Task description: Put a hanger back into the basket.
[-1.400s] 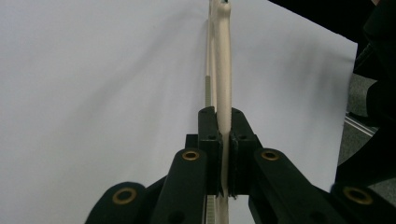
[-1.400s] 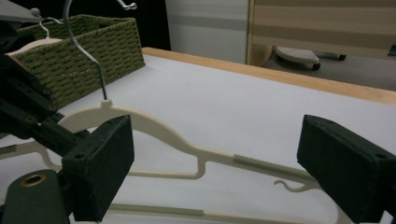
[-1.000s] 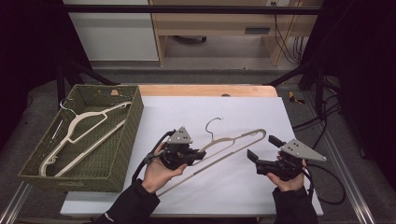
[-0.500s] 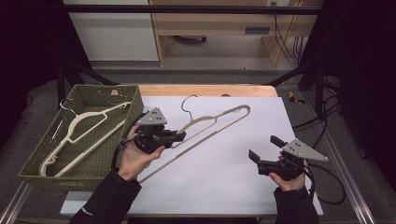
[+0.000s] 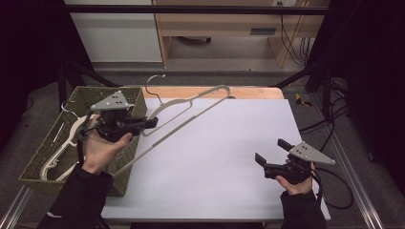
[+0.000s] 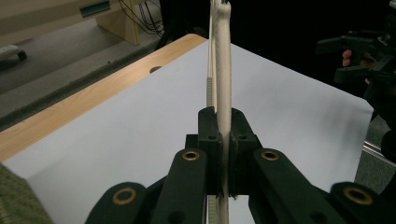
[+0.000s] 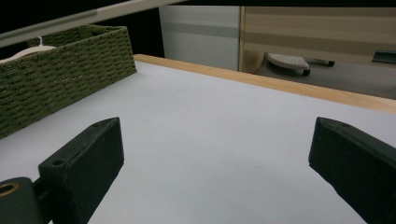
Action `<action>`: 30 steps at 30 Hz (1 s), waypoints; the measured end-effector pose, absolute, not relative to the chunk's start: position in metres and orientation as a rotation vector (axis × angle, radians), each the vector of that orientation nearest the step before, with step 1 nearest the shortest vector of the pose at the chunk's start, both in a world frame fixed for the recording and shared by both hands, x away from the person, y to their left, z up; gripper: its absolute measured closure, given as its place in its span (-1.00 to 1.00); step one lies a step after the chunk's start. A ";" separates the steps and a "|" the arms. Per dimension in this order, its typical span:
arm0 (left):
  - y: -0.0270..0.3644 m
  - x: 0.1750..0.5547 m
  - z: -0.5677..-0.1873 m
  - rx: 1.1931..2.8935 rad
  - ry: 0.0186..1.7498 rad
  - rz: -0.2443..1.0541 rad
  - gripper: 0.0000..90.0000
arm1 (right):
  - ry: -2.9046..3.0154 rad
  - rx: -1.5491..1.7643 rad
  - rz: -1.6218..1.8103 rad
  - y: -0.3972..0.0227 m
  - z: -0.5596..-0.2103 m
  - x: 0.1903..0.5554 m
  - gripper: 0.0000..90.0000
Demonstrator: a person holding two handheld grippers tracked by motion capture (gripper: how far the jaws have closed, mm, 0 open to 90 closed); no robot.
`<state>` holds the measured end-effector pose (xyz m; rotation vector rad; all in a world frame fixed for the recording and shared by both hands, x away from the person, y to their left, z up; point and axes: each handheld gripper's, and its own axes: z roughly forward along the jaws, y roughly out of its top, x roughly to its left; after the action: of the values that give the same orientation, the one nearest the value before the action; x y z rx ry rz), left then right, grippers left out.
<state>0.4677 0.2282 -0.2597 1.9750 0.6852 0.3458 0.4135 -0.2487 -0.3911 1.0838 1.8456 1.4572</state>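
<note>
A cream hanger (image 5: 188, 99) with a wire hook hangs tilted above the left part of the white table (image 5: 215, 157). My left gripper (image 5: 154, 122) is shut on one of its arms, over the right rim of the green woven basket (image 5: 95, 88). In the left gripper view the jaws pinch the hanger (image 6: 222, 74) edge-on at my left gripper (image 6: 223, 140). Another cream hanger (image 5: 71, 131) lies inside the basket. Low at the table's right front, my right gripper (image 5: 270, 150) stands open, and its view shows nothing in my right gripper (image 7: 219, 154).
The basket (image 7: 56, 88) sits at the table's left edge. A strip of bare wood (image 5: 248, 92) runs along the table's far edge. Cables trail off the right side. Beyond the table stand a white cabinet and a wooden shelf.
My left gripper has carried the hanger up and to the left, from the table's middle front to the basket's right rim. The right gripper has stayed where it was.
</note>
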 end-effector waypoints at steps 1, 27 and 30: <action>0.235 0.469 -0.258 1.970 0.690 0.352 0.92 | 1.848 1.083 1.455 -0.249 -0.391 0.413 -0.92; 0.351 0.495 -0.251 1.964 0.841 0.464 0.92 | 1.862 1.085 1.442 -0.247 -0.393 0.415 -0.94; 0.363 0.499 -0.253 1.965 0.864 0.468 0.92 | 1.866 1.083 1.439 -0.247 -0.393 0.415 -0.94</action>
<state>0.4993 0.3635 -0.2535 1.9645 0.8640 0.4681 0.4150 -0.2474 -0.3929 1.0825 1.8659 1.4386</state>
